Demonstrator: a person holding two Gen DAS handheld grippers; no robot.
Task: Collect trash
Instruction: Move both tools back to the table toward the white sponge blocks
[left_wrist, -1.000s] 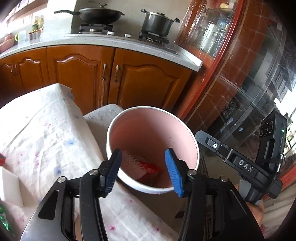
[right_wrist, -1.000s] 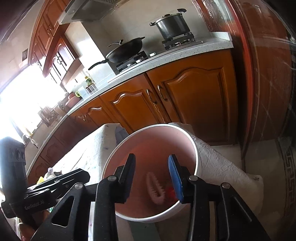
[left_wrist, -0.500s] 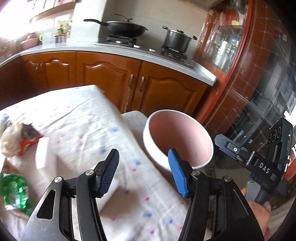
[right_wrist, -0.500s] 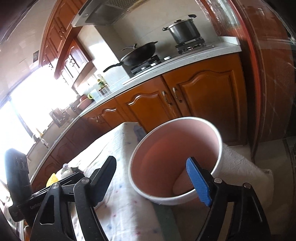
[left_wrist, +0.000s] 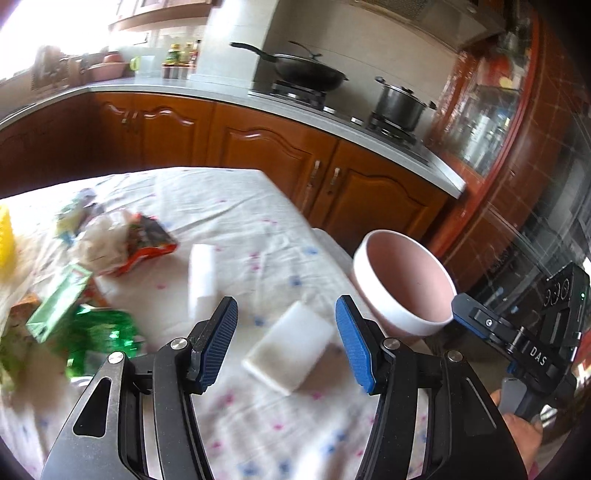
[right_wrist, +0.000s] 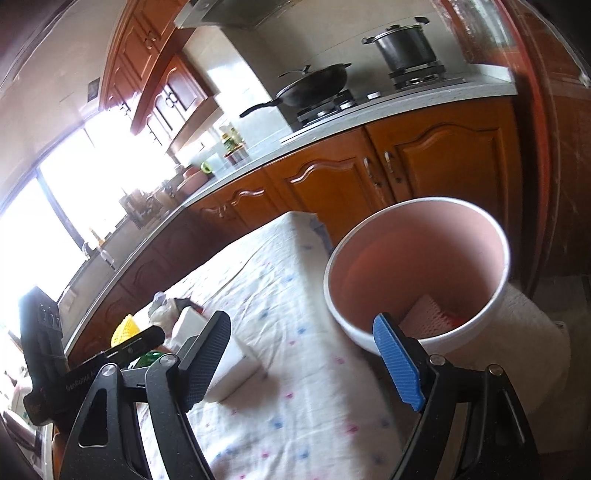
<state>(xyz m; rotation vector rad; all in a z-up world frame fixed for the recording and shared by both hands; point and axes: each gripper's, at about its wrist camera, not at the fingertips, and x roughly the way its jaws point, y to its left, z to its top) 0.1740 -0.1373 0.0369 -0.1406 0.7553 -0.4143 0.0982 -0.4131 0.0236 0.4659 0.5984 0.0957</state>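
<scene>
L gripper (left_wrist: 286, 343) jaws wide, nothing held, over the table (left_wrist: 236, 221) w/ a flat white sponge (left_wrist: 293, 347) between the fingers. R gripper (right_wrist: 303, 356) also wide, empty, near the table's edge. Pink bin (right_wrist: 417, 266) stands just off that edge; white netting w/ sth red inside. Trash pile: red wrapper (left_wrist: 147, 240), green wrapper (left_wrist: 99, 338), at table's left side.

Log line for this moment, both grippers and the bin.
left gripper: open, empty, over white block | right gripper: open, empty, beside pink bin | bin holds trash | wrappers on table
</scene>
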